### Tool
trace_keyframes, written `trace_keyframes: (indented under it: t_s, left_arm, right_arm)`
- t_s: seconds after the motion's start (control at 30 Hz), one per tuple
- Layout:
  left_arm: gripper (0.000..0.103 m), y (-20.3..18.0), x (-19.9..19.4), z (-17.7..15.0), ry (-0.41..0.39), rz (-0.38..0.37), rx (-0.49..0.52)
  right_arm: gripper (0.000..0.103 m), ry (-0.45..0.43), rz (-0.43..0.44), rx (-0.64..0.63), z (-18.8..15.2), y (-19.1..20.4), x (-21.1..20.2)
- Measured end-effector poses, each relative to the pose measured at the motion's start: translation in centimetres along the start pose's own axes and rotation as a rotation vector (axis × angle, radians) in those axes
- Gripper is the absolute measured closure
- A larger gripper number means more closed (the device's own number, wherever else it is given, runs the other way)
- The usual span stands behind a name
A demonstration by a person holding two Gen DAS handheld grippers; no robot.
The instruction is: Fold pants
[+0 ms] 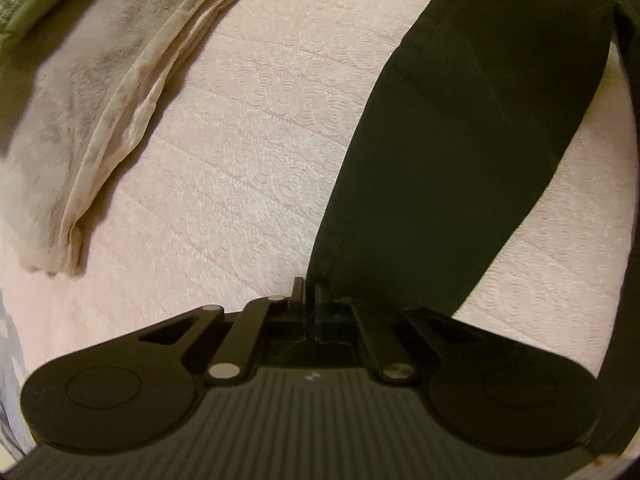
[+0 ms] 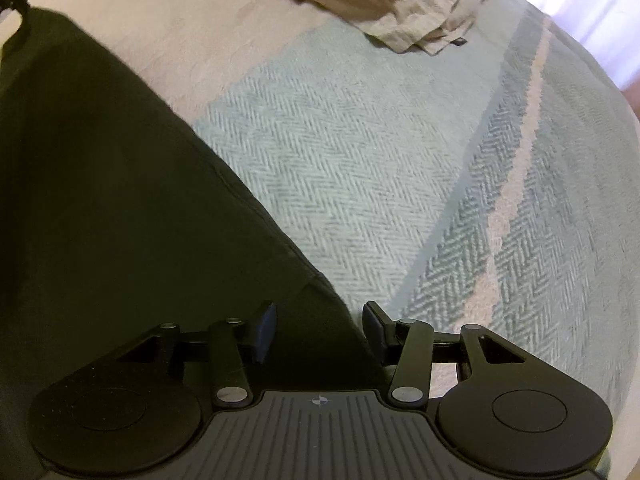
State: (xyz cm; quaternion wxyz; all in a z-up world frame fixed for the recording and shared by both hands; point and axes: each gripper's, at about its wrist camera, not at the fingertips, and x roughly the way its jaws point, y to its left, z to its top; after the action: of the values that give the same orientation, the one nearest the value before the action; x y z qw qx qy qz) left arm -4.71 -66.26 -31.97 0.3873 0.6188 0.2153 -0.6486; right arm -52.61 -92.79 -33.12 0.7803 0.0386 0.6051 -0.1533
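The black pants run as a long dark leg from the top right down to my left gripper. Its fingers are pressed together on the leg's lower left corner, so it is shut on the fabric. In the right wrist view the pants fill the left side, and a corner of the cloth reaches down between the fingers of my right gripper. That gripper is open, with its pads well apart on either side of the corner. Both ends of the pants run out of view.
The pants lie on a pink textured bedspread. A folded beige and grey cloth lies to the left. A pale blue herringbone blanket covers the bed to the right, with a heap of beige cloths at its far edge.
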Motion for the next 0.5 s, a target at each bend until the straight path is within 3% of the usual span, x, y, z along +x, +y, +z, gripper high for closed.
trace_keyframes:
  t_s: [0.2,0.3,0.33,0.37,0.4,0.43,0.47,0.5]
  left_arm:
    - [0.102,-1.6,-0.3,-0.2,-0.002,0.065,0.015]
    - [0.102,-2.2,-0.4,-0.4,-0.008,0.084,0.025]
    - [0.102,-2.3,-0.5,-0.6,-0.01,0.089,0.022]
    - [0.102,-2.4,-0.8,-0.6,-0.013,0.097,0.019]
    - [0.102,-2.6,-1.0,-0.6,-0.015,0.101,0.015]
    - [0.102,-2.8,-1.3,-0.7,-0.017,0.106,0.013]
    - [0.102,-3.0,-1.7,-0.7,-0.017,0.114,0.014]
    - [0.102,-3.3,-2.2,-0.7,-0.016,0.121,0.013]
  right_arm:
    - [0.049,0.057,0.109,-0.073,0.8,-1.8,3.0]
    - [0.049,0.097,0.172,-0.039,1.0,-2.7,3.7]
    - [0.053,0.121,0.198,-0.007,1.1,-3.1,3.9]
    - [0.067,0.136,0.224,0.011,1.1,-3.2,3.9]
    - [0.069,0.147,0.239,0.017,1.1,-3.2,3.8]
    - [0.077,0.149,0.229,0.014,1.1,-3.1,3.4]
    - [0.092,0.146,0.215,0.012,1.0,-2.9,3.0]
    - [0.095,0.136,0.192,0.009,0.8,-2.8,2.4]
